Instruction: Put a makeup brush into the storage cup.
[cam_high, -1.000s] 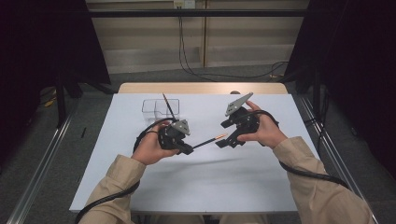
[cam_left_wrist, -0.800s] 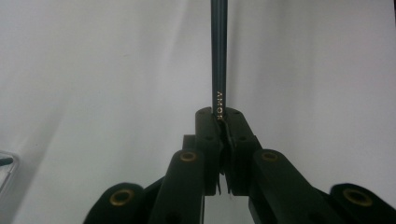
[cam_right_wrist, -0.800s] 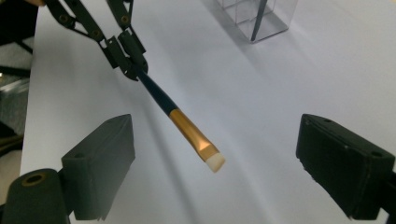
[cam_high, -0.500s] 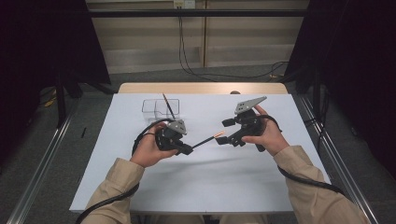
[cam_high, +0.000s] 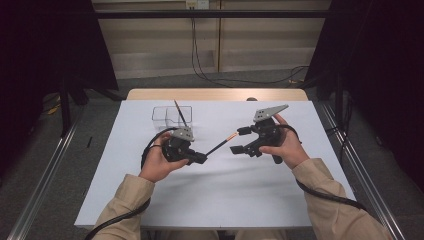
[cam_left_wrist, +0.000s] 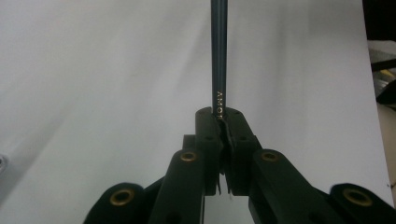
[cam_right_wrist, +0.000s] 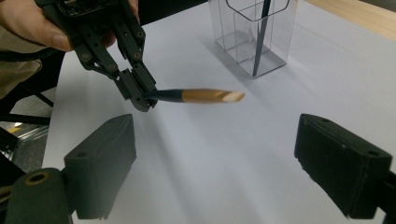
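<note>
My left gripper is shut on one end of a dark blue pencil. The pencil's tan tip points toward my right gripper. In the right gripper view that tip hovers above the white table between and beyond my right gripper's open jaws, with nothing touching their pads. The left gripper shows there at upper left. A clear two-compartment holder stands at the back with a second dark pencil leaning in it.
A white sheet covers the table, and a wooden strip shows along its far edge. Black cables trail from both grippers over the near side. Dark curtains and metal rails flank the table.
The right gripper has drifted slightly to the right. The pencil's free end has tilted up a little. Both grips are unchanged.
</note>
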